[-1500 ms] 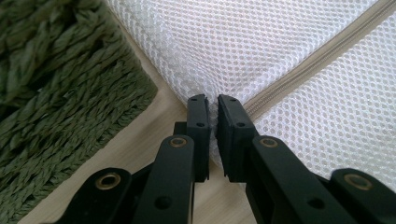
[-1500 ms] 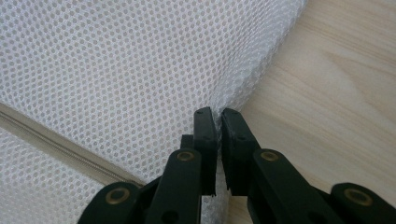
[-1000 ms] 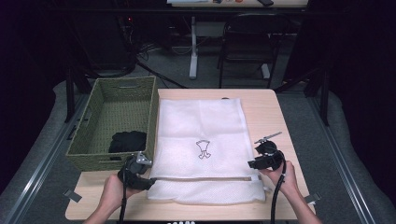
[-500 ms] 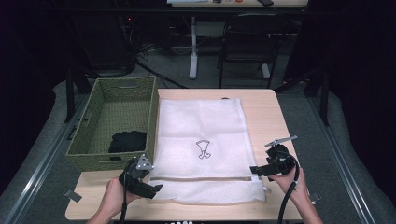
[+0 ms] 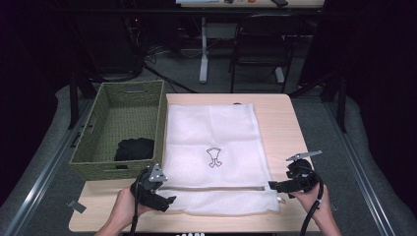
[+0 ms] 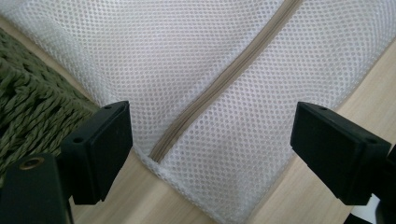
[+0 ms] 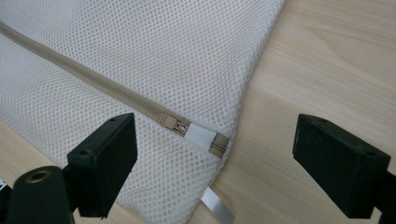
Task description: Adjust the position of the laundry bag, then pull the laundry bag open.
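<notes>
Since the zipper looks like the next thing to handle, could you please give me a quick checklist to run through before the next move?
1. Left gripper jaws open, nothing between the pads: ok.
2. Right gripper jaws open, having just been opening, nothing held: ok.
3. White mesh laundry bag lying flat on the table: ok.
4. Zipper closed, slider at the bag's right end, in front of the right gripper: ok.
5. Black garment in the green wicker basket, ready to load: ok.
6. Pull tab reachable: cannot tell.
</notes>
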Demonstrator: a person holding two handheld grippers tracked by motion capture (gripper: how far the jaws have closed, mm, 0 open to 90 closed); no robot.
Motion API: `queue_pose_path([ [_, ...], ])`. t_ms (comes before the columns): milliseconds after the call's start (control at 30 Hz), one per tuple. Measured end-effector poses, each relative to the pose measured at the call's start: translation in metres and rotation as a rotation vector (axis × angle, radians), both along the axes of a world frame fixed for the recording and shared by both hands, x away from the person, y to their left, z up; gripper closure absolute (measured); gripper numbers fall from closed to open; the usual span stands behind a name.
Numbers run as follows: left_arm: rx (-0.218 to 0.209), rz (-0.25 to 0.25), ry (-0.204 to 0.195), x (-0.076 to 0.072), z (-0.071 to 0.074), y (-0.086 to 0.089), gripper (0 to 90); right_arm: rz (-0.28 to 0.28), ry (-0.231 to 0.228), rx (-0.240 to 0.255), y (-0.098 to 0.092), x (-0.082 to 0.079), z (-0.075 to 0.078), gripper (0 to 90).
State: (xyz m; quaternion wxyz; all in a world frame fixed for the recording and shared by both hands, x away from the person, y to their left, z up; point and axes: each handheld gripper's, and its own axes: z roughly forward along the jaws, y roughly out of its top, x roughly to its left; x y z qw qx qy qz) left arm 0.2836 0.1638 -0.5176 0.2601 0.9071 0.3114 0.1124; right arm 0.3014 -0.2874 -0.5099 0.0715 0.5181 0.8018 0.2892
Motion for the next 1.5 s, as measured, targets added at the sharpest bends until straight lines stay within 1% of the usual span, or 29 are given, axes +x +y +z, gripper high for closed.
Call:
queue_pose_path([
  [67,-0.006,-0.005,0.001,0.000,-0.001,-0.002,13.4,0.000,0.007,0.005,-0.002,0.001,-0.002,14.4],
  [100,0.003,-0.008,-0.001,0.000,-0.001,-0.004,13.4,-0.002,0.017,0.007,-0.002,0.002,-0.004,14.7],
  [200,0.006,-0.016,-0.003,0.000,-0.001,-0.006,13.3,-0.001,0.025,0.002,-0.003,0.002,-0.005,15.2],
  [267,0.005,-0.018,-0.004,0.001,-0.002,-0.008,13.2,-0.002,0.032,0.000,-0.004,0.003,-0.006,16.6],
  [300,0.001,-0.021,-0.002,0.001,-0.002,-0.008,13.2,-0.010,0.035,0.008,-0.004,0.003,-0.007,18.0],
  [367,-0.004,-0.030,-0.003,0.003,-0.002,-0.010,12.8,-0.018,0.052,0.007,-0.003,0.005,-0.009,21.6],
  [467,-0.007,-0.031,-0.009,0.004,-0.002,-0.012,12.1,-0.024,0.063,0.016,-0.004,0.006,-0.012,22.8],
  [500,-0.010,-0.034,-0.006,0.005,-0.003,-0.013,12.0,-0.026,0.063,0.013,-0.006,0.007,-0.013,27.0],
  [533,-0.009,-0.033,-0.002,0.005,-0.003,-0.014,11.9,-0.034,0.066,0.017,-0.006,0.007,-0.013,28.5],
  [600,-0.007,-0.037,-0.001,0.005,-0.003,-0.014,11.8,-0.033,0.067,0.030,-0.008,0.007,-0.014,32.6],
  [633,-0.007,-0.036,-0.012,0.004,-0.003,-0.016,11.8,-0.039,0.071,0.025,-0.009,0.007,-0.014,34.7],
  [667,-0.007,-0.036,-0.012,0.004,-0.003,-0.016,11.8,-0.039,0.071,0.025,-0.009,0.007,-0.014,34.7],
  [700,-0.004,-0.038,-0.018,0.004,-0.002,-0.017,11.8,-0.037,0.073,0.032,-0.010,0.007,-0.015,40.4],
  [733,-0.007,-0.038,-0.019,0.005,-0.001,-0.018,11.8,-0.041,0.079,0.028,-0.010,0.007,-0.016,42.2],
  [800,-0.015,-0.035,-0.020,0.006,-0.001,-0.019,11.8,-0.050,0.095,0.038,-0.011,0.009,-0.019,47.1],
  [867,-0.014,-0.039,-0.024,0.007,-0.002,-0.021,11.8,-0.063,0.115,0.043,-0.010,0.011,-0.024,48.6],
  [900,-0.013,-0.043,-0.021,0.007,-0.003,-0.022,11.8,-0.063,0.115,0.043,-0.010,0.011,-0.024,48.6],
  [933,-0.013,-0.046,-0.025,0.007,-0.003,-0.024,11.9,-0.063,0.134,0.047,-0.007,0.013,-0.027,50.4],
  [1000,-0.012,-0.052,-0.027,0.006,-0.003,-0.025,11.9,-0.065,0.140,0.047,-0.006,0.014,-0.027,51.5],
  [1033,-0.007,-0.053,-0.028,0.006,-0.004,-0.026,12.0,-0.059,0.151,0.052,0.000,0.016,-0.029,52.9],
  [1100,-0.008,-0.054,-0.023,0.006,-0.004,-0.026,12.0,-0.048,0.169,0.042,0.007,0.018,-0.031,53.4],
  [1133,-0.008,-0.054,-0.023,0.006,-0.004,-0.026,12.0,-0.048,0.173,0.019,0.009,0.018,-0.033,54.0],
  [1167,-0.007,-0.054,-0.022,0.006,-0.004,-0.027,12.0,-0.051,0.186,0.012,0.012,0.019,-0.034,54.0],
  [1200,-0.007,-0.054,-0.022,0.006,-0.004,-0.027,12.1,-0.051,0.186,0.012,0.012,0.019,-0.034,54.0],
  [1233,-0.006,-0.053,-0.028,0.006,-0.004,-0.027,12.1,-0.053,0.193,-0.017,0.014,0.019,-0.036,54.2],
  [1267,-0.006,-0.053,-0.028,0.006,-0.004,-0.027,12.1,-0.053,0.193,-0.017,0.014,0.019,-0.036,54.2],
  [1300,-0.008,-0.052,-0.029,0.005,-0.004,-0.028,12.3,-0.062,0.206,-0.026,0.013,0.019,-0.038,55.0],
  [1467,-0.010,-0.056,-0.029,0.006,-0.006,-0.029,12.4,-0.061,0.216,-0.029,0.014,0.021,-0.041,56.3],
  [1500,-0.010,-0.055,-0.031,0.006,-0.005,-0.029,12.4,-0.069,0.223,-0.033,0.015,0.021,-0.041,56.8],
])
